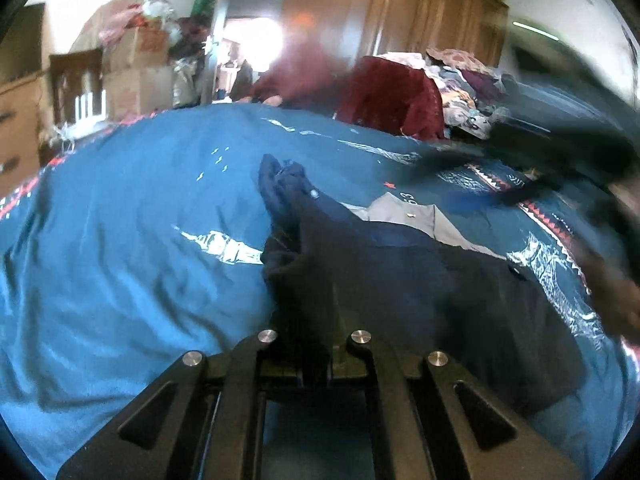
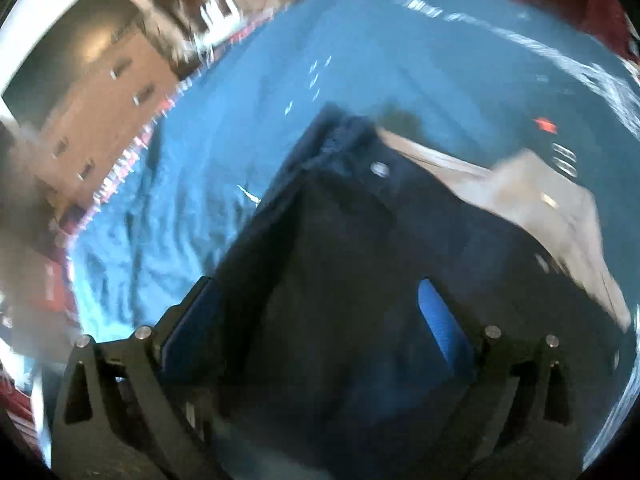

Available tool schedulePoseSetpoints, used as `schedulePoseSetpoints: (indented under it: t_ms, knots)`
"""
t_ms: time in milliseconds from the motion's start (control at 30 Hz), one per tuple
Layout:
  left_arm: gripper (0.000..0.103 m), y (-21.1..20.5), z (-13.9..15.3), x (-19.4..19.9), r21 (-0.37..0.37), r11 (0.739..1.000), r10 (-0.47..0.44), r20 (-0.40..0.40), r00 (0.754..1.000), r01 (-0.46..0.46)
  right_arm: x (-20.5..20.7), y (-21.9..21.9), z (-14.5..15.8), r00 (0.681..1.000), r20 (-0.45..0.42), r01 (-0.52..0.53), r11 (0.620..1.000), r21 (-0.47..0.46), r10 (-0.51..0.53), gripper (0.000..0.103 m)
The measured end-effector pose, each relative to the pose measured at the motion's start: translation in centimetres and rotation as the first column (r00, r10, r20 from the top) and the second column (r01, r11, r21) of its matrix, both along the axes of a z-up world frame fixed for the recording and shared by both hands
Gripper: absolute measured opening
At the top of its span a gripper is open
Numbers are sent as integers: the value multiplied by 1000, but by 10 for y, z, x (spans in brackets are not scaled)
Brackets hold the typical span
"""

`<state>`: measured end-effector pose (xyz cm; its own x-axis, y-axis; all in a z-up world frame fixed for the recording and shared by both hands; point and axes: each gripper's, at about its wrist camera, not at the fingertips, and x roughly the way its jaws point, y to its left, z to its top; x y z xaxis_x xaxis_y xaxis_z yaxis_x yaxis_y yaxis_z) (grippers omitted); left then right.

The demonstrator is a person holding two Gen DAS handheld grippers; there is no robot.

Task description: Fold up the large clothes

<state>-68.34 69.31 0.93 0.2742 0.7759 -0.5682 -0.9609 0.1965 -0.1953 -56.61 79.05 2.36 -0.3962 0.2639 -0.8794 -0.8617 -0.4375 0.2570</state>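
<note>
A dark navy garment (image 1: 400,272) with a pale grey lining (image 1: 404,216) lies on a blue bedspread (image 1: 140,208). My left gripper (image 1: 314,292) is shut on a bunched edge of it, and cloth hides the fingertips. At the right edge of the left wrist view a dark motion-blurred shape (image 1: 560,152) crosses above the bed. In the right wrist view the same garment (image 2: 340,240) fills the middle, its grey lining (image 2: 520,188) at the right. My right gripper (image 2: 316,284) hangs just over it, open wide, blue pads (image 2: 440,320) bare.
At the bed's far side a blurred person in red (image 1: 296,76) leans in. A maroon cloth and a heap of clothes (image 1: 452,92) lie far right. Cardboard boxes (image 1: 136,68) and a wooden dresser (image 2: 100,100) stand left of the bed, with wardrobes (image 1: 400,8) behind.
</note>
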Motion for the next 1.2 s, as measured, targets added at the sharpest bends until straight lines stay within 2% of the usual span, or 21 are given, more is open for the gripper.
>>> schedulePoseSetpoints:
  t_ms: [67, 167, 233, 333, 433, 500, 600, 667, 700, 733, 767, 800, 867, 967, 1033, 1133, 1200]
  knots:
    - [4, -2, 1, 4, 6, 1000, -8, -18, 1000, 8, -19, 16, -21, 998, 69, -5, 999, -34, 7, 98]
    - [4, 5, 0, 13, 0, 1000, -19, -45, 999, 19, -14, 24, -42, 999, 33, 16, 995, -94, -13, 97]
    - [4, 10, 0, 23, 6, 999, -35, -61, 998, 35, 5, 26, -47, 999, -9, 48, 994, -98, -49, 97]
    - [4, 10, 3, 45, 33, 995, -89, -92, 992, 93, 45, 15, -34, 983, -129, 114, 986, -120, -129, 96]
    - [4, 6, 3, 64, 45, 990, -128, -104, 986, 133, 72, 6, -11, 977, -160, 132, 988, -85, -144, 97]
    - [5, 5, 3, 70, 53, 988, -140, -109, 984, 146, 69, 8, -2, 979, -168, 100, 992, -81, -113, 97]
    - [5, 6, 2, 79, 45, 987, -149, -114, 982, 154, 46, 13, -11, 992, -115, 38, 995, -93, -49, 97]
    - [5, 6, 3, 83, 43, 985, -160, -127, 979, 167, 31, 17, -33, 999, -41, 15, 994, -110, -20, 93]
    - [5, 6, 4, 85, 44, 984, -166, -138, 976, 174, 30, 20, -41, 1000, -15, 21, 993, -113, -23, 86]
    - [5, 6, 5, 88, 43, 983, -171, -149, 974, 179, 34, 20, -47, 999, 5, 45, 994, -103, -44, 52]
    - [5, 8, 5, 89, 38, 982, -176, -150, 973, 184, 51, 18, -52, 995, -65, 70, 989, -131, -79, 21]
    - [5, 12, 7, 90, 34, 981, -185, -145, 972, 192, 65, 14, -52, 986, -125, 94, 985, -144, -112, 14]
    - [5, 9, 11, 102, 35, 971, -231, -127, 964, 238, 111, -14, -40, 959, -234, 149, 987, -62, -159, 10]
    - [5, -8, 22, 146, 60, 927, -360, -122, 925, 369, 187, -54, -28, 919, -310, 255, 967, 1, -243, 8]
    - [6, -20, 25, 187, 65, 880, -463, -104, 880, 471, 233, -71, -26, 895, -328, 320, 947, 6, -301, 8]
    - [10, -28, 21, 243, 35, 819, -568, -78, 819, 572, 293, -87, -41, 852, -364, 392, 919, -32, -376, 8]
    - [12, -29, 11, 273, -1, 786, -617, -66, 785, 618, 330, -87, -66, 808, -387, 442, 891, -101, -445, 8]
